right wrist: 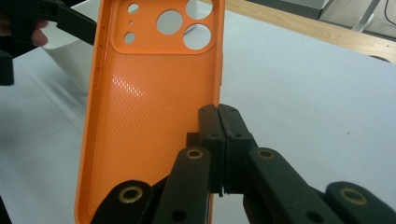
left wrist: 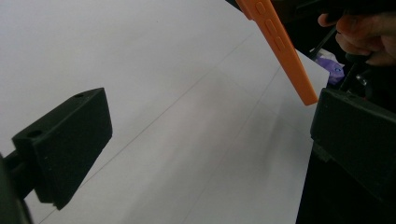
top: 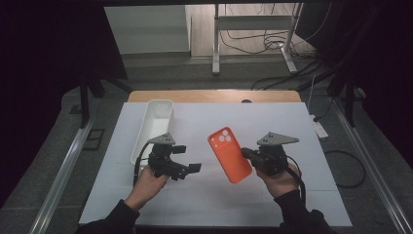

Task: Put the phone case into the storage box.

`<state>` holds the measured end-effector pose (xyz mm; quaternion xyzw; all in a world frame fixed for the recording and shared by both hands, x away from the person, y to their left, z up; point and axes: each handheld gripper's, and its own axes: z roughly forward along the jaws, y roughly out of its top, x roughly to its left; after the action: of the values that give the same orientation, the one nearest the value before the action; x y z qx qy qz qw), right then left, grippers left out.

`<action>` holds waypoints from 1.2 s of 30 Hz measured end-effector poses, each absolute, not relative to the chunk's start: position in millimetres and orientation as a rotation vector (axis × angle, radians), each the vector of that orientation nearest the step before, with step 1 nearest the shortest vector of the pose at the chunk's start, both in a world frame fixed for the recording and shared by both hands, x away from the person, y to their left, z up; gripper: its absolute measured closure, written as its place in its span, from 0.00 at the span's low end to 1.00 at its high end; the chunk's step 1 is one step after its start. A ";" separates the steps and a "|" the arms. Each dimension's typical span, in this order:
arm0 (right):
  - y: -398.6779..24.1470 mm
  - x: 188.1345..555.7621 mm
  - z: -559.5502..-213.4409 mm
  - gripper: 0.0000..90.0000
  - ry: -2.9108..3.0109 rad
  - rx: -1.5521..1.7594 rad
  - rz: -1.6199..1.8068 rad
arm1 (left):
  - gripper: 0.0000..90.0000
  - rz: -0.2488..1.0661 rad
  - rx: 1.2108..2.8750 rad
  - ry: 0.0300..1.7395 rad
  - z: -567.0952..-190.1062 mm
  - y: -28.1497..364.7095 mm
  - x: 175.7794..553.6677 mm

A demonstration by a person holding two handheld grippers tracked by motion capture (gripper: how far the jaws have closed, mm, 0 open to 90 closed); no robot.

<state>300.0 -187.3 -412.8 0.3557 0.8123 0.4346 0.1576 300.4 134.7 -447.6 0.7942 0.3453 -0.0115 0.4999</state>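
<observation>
White tray: a long, narrow white plastic tray (top: 155, 127) lies at the left of the counter (top: 292, 204), just beyond the left hand; nothing shows inside it from above. If the case is meant for it, it offers a narrow slot, so the case would have to go in lengthwise.
Left claw: the left claw (top: 194, 168) hangs low over the white sheet with its jaws wide apart and nothing between them, aimed across toward the case. In the left gripper view the case's lower corner sits just beside the far jaw, not yet inside the gap.
Advice for the left claw: bring it in square to the free long edge, so both pads land flat on the rim, and close only once the edge is well inside.
Orange case: the orange soft plastic phone case (top: 229, 154) with round camera cut-outs is held up off the counter between the two hands, inner face toward the right gripper view, cut-outs at the far end.
Right claw: the right claw (right wrist: 219, 122) is clamped together on the case's right-hand rim, about midway along.
Risk: the rim is thin and flexible; a second grip near a corner could twist it. Keep the right hold steady until the left one is firm.
</observation>
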 end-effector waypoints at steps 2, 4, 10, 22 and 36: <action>-184.8 299.2 -412.9 0.99 2.325 1.011 1.243 | 0.00 -0.039 1.917 0.836 -448.3 132.5 301.2; -182.7 298.8 -413.4 0.99 2.328 1.002 1.243 | 0.00 -0.046 1.910 0.835 -448.4 131.0 302.2; -177.4 297.3 -414.6 0.99 2.334 0.995 1.251 | 0.00 -0.077 1.890 0.838 -448.3 126.7 305.7; -166.5 294.0 -416.6 0.99 2.347 0.969 1.259 | 0.00 -0.105 1.877 0.843 -449.4 115.7 311.5; -157.1 289.6 -417.4 0.99 2.354 0.934 1.267 | 0.00 -0.157 1.889 0.856 -450.3 104.7 316.3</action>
<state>289.6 -157.1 -417.4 0.3259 0.8214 0.4420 0.1541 316.3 104.7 -450.3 0.7831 0.3551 -0.0653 0.5063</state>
